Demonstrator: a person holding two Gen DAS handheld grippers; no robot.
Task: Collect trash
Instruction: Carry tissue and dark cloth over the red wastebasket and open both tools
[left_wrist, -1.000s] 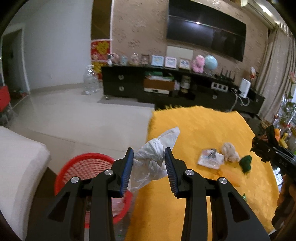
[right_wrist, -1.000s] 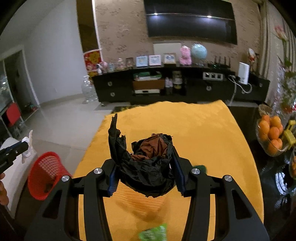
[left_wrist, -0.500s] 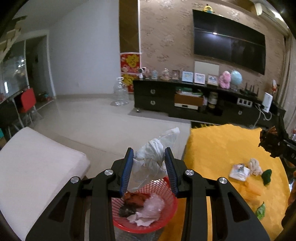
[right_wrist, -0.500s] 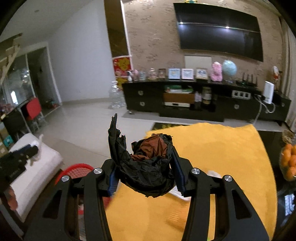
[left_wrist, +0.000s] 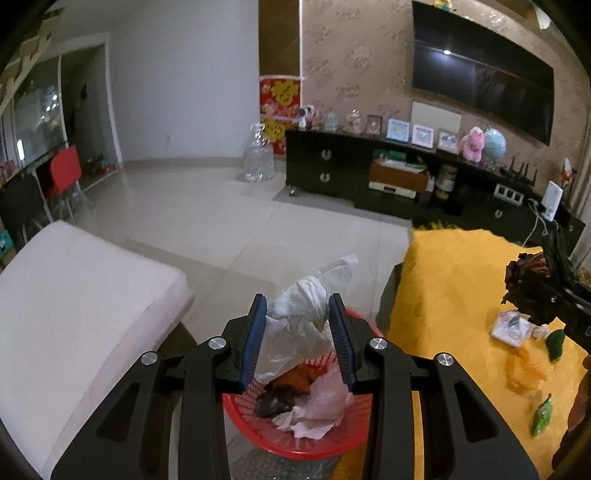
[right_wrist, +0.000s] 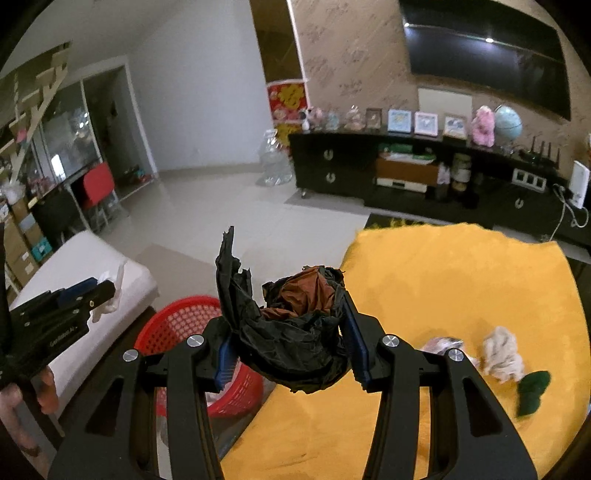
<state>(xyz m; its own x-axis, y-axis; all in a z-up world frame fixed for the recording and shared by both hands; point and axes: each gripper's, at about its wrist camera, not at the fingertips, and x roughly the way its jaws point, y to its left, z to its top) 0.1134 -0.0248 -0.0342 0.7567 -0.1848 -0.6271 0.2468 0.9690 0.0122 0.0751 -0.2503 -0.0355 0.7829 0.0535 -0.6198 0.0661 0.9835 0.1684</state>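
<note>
My left gripper (left_wrist: 297, 343) is shut on a crumpled white plastic bag (left_wrist: 303, 317), held right above the red basket (left_wrist: 314, 443), which holds paper, a dark scrap and an orange scrap. My right gripper (right_wrist: 291, 343) is shut on a wad of black plastic with brown paper (right_wrist: 295, 325), over the left edge of the yellow cloth (right_wrist: 461, 288), to the right of the red basket (right_wrist: 177, 317). On the cloth lie a clear wrapper (left_wrist: 511, 328), a beige wad (right_wrist: 502, 354), a dark green scrap (right_wrist: 532, 391) and a light green wrapper (left_wrist: 541, 413).
A white cushioned seat (left_wrist: 74, 295) stands left of the basket. A black TV cabinet (left_wrist: 388, 177) runs along the far wall, with a clear water jug (left_wrist: 258, 158) beside it. Pale floor tiles (left_wrist: 240, 221) lie between. A person's hand (right_wrist: 22, 406) holds the left gripper.
Both grippers have swung left, away from the cloth's middle. The left one went from the table's edge to above the red basket; the right one moved nearer the basket. Both grips are unchanged.
</note>
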